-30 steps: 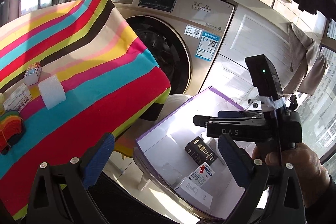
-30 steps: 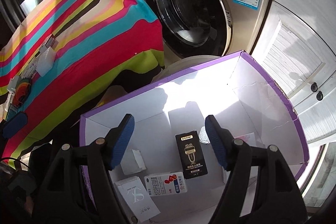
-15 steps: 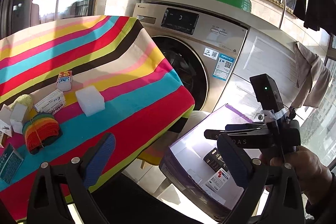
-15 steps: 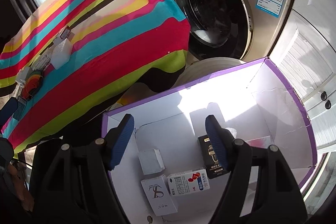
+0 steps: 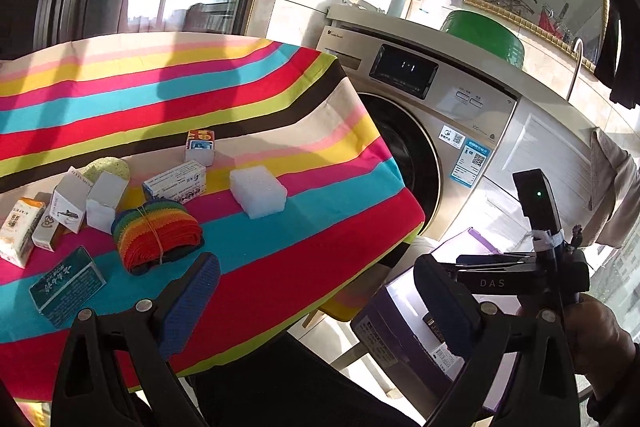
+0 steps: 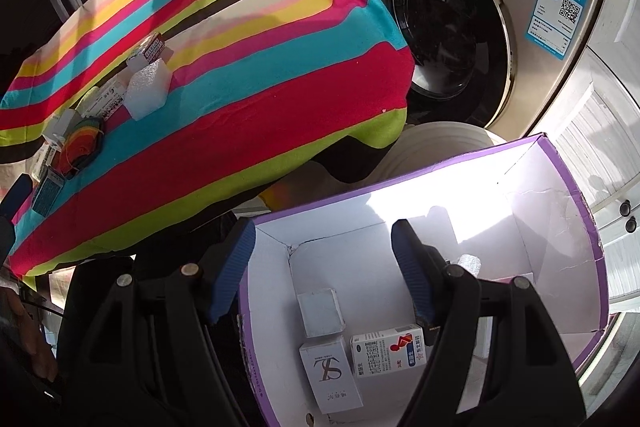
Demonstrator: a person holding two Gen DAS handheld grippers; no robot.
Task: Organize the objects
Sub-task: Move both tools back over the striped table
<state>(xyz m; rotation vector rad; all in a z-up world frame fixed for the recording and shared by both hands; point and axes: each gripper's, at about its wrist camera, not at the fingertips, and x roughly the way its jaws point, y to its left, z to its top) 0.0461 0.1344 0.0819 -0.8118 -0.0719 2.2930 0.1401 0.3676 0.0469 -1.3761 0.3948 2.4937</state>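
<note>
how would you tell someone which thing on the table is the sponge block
Start at the striped tablecloth beside the washing machine. Among the items on it, the sponge block lies nearest the machine, right of the rainbow cloth roll. It is the only plain white, unprinted, soft-looking slab; its neighbours are printed cartons.

In the right wrist view the right claw (image 6: 322, 267) hides a dark box (image 6: 429, 334) in the purple-edged carton (image 6: 576, 195), leaving only a sliver. The carton's near corner is cut off by the bottom edge. At the worktop's (image 6: 256, 99) left edge, small packets (image 6: 60, 127) crowd together, perhaps boxes, their print too small to read.
</note>
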